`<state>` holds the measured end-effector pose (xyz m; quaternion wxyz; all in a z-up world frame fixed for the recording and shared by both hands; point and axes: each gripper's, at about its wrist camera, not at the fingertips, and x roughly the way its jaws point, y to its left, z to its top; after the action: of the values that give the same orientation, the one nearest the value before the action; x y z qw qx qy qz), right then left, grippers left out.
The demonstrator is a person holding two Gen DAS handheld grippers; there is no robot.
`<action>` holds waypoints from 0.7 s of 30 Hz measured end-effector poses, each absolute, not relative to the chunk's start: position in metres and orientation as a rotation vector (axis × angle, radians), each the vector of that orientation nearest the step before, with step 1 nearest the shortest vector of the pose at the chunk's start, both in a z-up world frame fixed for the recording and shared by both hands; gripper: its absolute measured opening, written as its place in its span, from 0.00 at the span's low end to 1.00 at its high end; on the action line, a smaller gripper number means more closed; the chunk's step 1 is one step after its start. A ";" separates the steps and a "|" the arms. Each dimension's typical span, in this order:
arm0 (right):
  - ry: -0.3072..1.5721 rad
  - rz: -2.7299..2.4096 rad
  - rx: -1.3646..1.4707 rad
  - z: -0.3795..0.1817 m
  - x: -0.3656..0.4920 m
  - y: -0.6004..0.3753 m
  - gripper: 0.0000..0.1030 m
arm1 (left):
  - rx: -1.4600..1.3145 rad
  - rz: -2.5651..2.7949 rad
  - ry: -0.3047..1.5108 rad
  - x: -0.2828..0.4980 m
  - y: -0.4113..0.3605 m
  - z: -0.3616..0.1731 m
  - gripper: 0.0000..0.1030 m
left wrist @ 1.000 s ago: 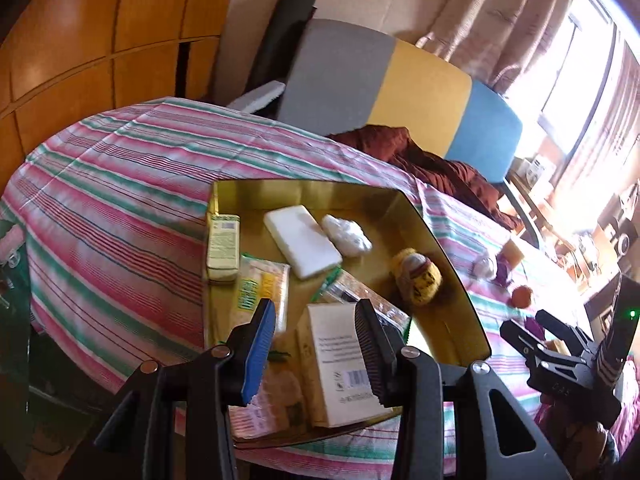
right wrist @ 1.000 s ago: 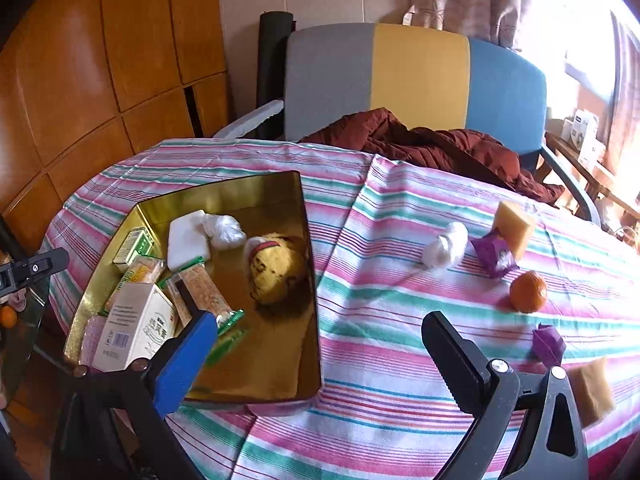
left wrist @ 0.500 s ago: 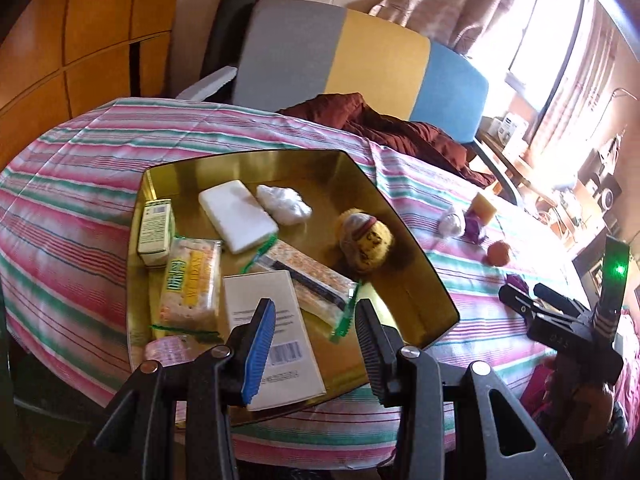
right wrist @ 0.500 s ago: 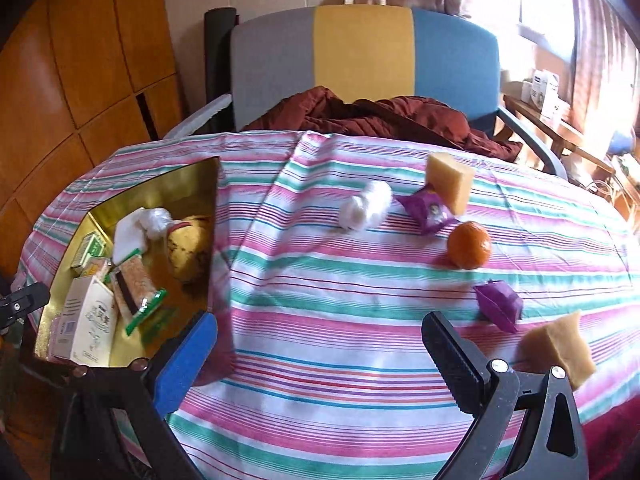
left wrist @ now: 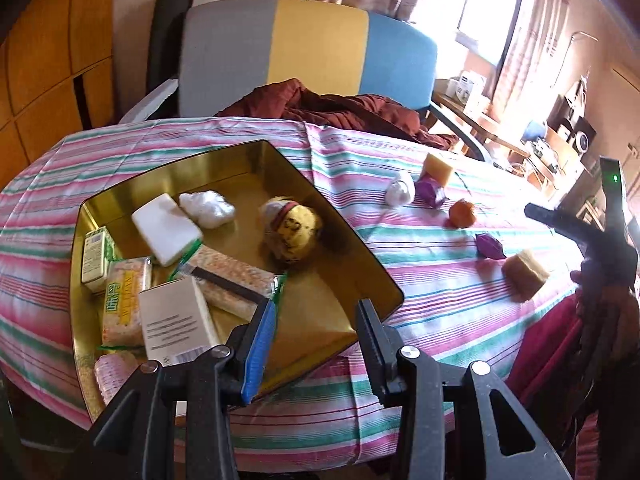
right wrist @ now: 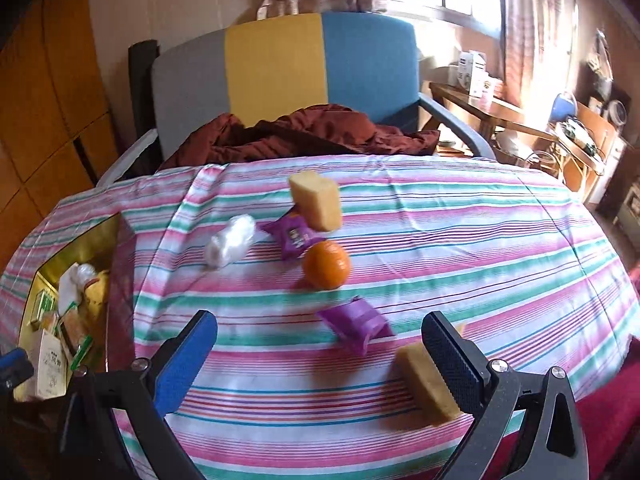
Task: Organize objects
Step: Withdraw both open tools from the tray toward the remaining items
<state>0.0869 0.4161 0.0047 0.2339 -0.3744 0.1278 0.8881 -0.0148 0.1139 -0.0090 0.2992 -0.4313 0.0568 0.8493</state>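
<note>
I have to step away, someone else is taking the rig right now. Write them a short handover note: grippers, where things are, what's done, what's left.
Left gripper: partly open, empty, over the near corner of the gold tray.
Right gripper: wide open, empty, over the striped tablecloth.
Done: boxes, snack packets and a plush toy lie in the tray.
Left, all loose on the cloth: orange, two purple packets, two yellow sponge blocks, white wrapped bundle.
The near sponge block and near purple packet lie nearest the right gripper.
</note>
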 end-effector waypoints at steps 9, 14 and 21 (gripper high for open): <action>0.535 2.266 -0.910 -0.002 0.119 0.499 1.00 | -1.136 2.134 0.256 0.006 0.158 -0.014 0.40; 0.771 2.224 -0.829 -0.012 0.134 0.525 1.00 | -1.124 1.986 0.346 0.030 0.200 -0.024 0.40; 0.835 2.229 -0.796 -0.012 0.139 0.527 1.00 | -1.112 1.882 0.420 0.046 0.238 -0.032 0.40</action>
<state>0.1387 0.5268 -0.0120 0.3106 -0.3013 0.3164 0.8442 0.0458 0.2376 -0.0317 0.4418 -0.4482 0.1694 0.7585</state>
